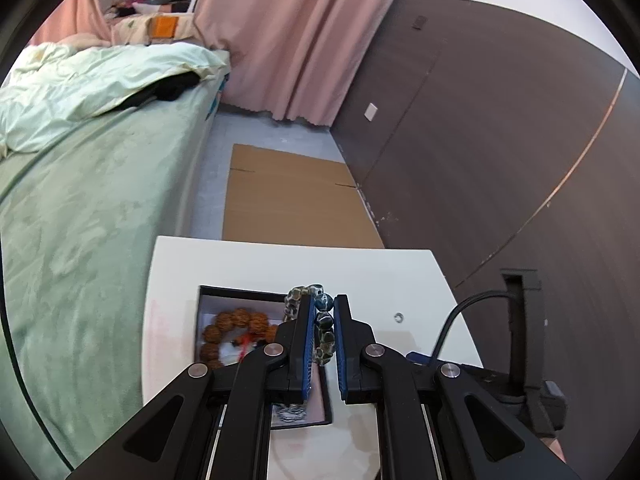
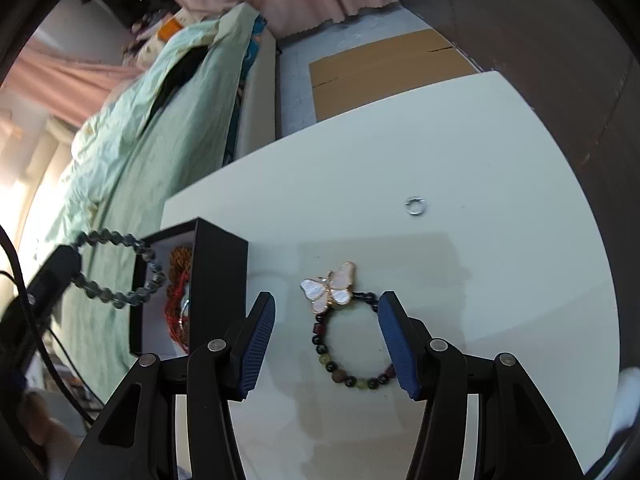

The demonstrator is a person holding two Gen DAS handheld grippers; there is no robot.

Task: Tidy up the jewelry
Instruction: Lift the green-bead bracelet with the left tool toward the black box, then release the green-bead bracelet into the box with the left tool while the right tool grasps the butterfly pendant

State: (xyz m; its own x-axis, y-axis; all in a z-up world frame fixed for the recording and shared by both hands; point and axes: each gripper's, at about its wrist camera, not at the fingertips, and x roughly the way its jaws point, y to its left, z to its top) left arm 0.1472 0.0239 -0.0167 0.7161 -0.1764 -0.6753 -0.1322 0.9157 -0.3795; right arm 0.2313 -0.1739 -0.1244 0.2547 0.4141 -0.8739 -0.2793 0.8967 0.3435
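Left hand-held gripper (image 1: 322,326) is clamped on a grey-blue bead bracelet (image 1: 323,322), the strand pinched between its blue pads and lifted over the open black box (image 2: 218,276). From the right wrist view that bracelet (image 2: 116,264) hangs as a full loop off the left hand-held gripper, just above the box's near edge. Inside the box, a brown bead bracelet (image 1: 236,330) with a red tassel lies on the white lining.

Right hand-held gripper (image 2: 326,336) is spread wide, jaws apart, holding nothing. Between its fingers on the white tabletop (image 2: 480,140) lies a dark bead bracelet (image 2: 352,356) with a pearly butterfly charm (image 2: 330,286) at its far side, just right of the box. Further out on the tabletop sits a small silver ring (image 2: 415,206), well apart from the rest.

Beyond the tabletop, a green bed (image 1: 92,200) on the left and flat cardboard (image 1: 292,200) on the floor.
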